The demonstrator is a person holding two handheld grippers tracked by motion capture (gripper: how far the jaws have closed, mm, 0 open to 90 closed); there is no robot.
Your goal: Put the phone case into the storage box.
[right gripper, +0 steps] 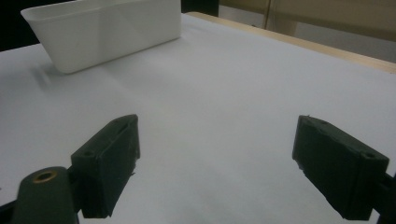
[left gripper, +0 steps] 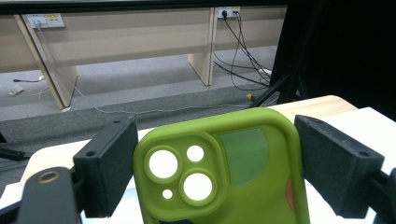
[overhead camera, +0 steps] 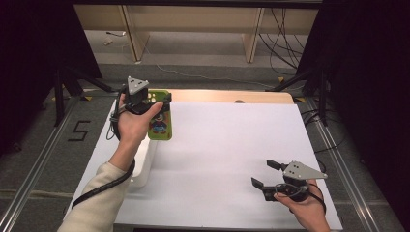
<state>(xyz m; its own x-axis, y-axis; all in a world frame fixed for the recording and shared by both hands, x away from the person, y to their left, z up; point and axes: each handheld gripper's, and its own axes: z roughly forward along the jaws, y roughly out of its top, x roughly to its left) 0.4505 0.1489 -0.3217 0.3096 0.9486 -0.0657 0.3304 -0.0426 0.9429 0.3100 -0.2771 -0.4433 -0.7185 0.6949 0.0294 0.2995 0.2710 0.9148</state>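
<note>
Left hand [overhead camera: 133, 121] raised — phone case [left gripper: 224, 172] between fingers [left gripper: 109, 172]

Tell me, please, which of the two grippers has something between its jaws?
The left gripper: a green phone case sits between its jaws. The right gripper has bare white table.

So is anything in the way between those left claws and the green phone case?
Nothing visible. The green phone case already sits between the jaws of the left gripper, with only narrow gaps on each side; whether the pads touch it I can't tell.
</note>
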